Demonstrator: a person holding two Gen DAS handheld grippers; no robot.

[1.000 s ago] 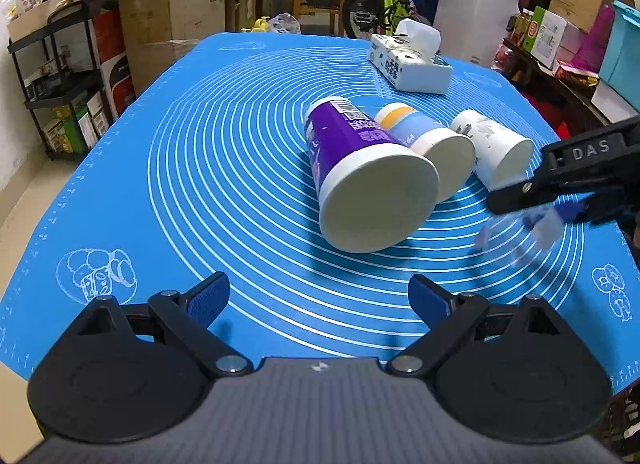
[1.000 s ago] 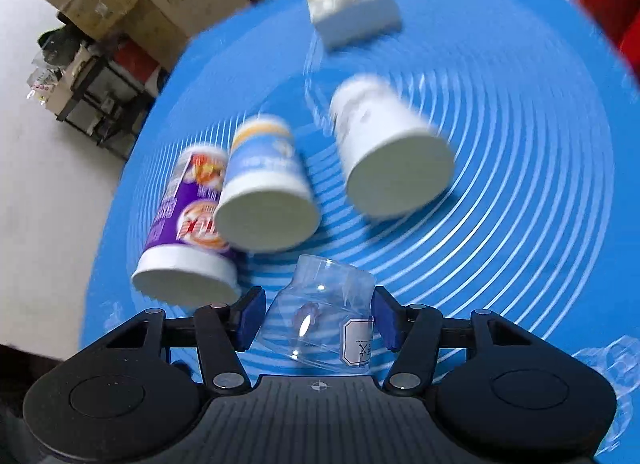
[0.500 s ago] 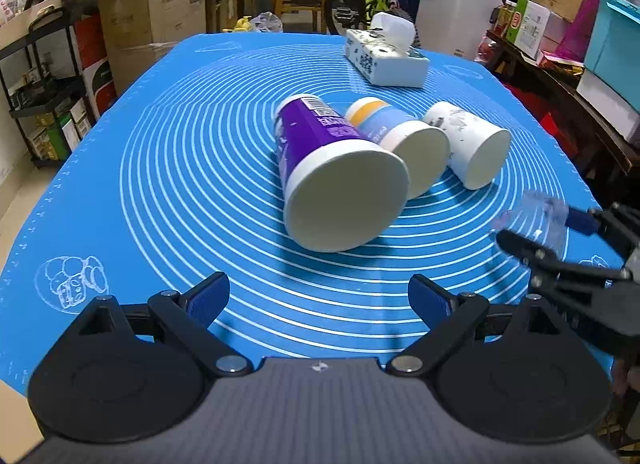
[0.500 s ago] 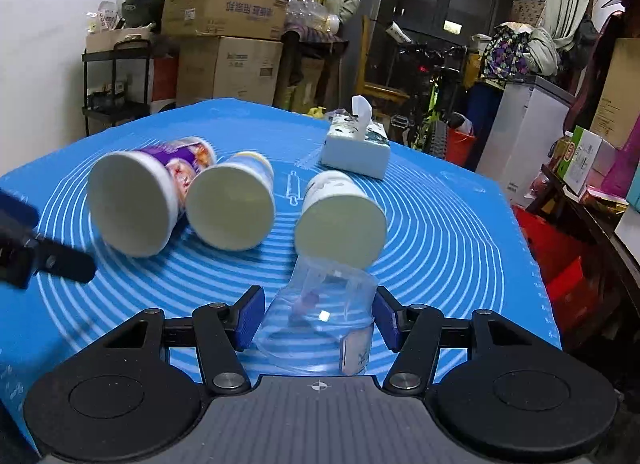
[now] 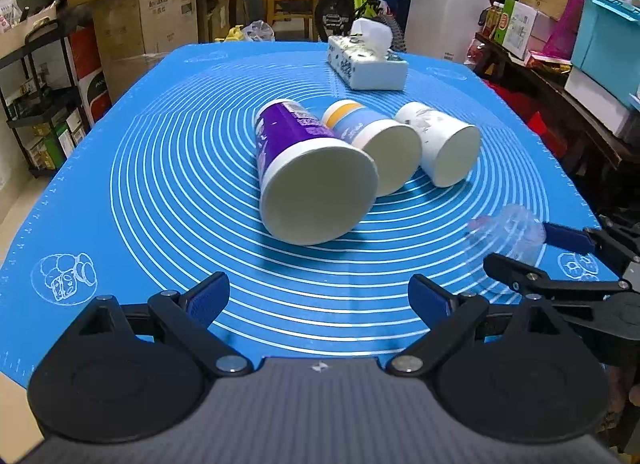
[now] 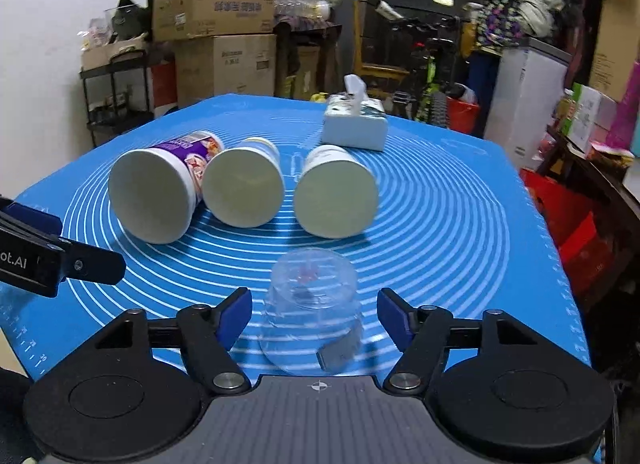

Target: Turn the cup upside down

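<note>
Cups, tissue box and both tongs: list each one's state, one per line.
Clear plastic cup: upside down on the mat, between the open tongs, not gripped.
Purple paper cup: on its side.
Blue paper cup: on its side.
White paper cup: on its side.
Tissue box: tissue sticking out.
Right tongs: open.
Left tongs: open, empty.

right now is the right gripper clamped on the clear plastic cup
No: the right gripper is open, its blue pads standing clear of the clear plastic cup, which sits upside down on the blue mat.
</note>
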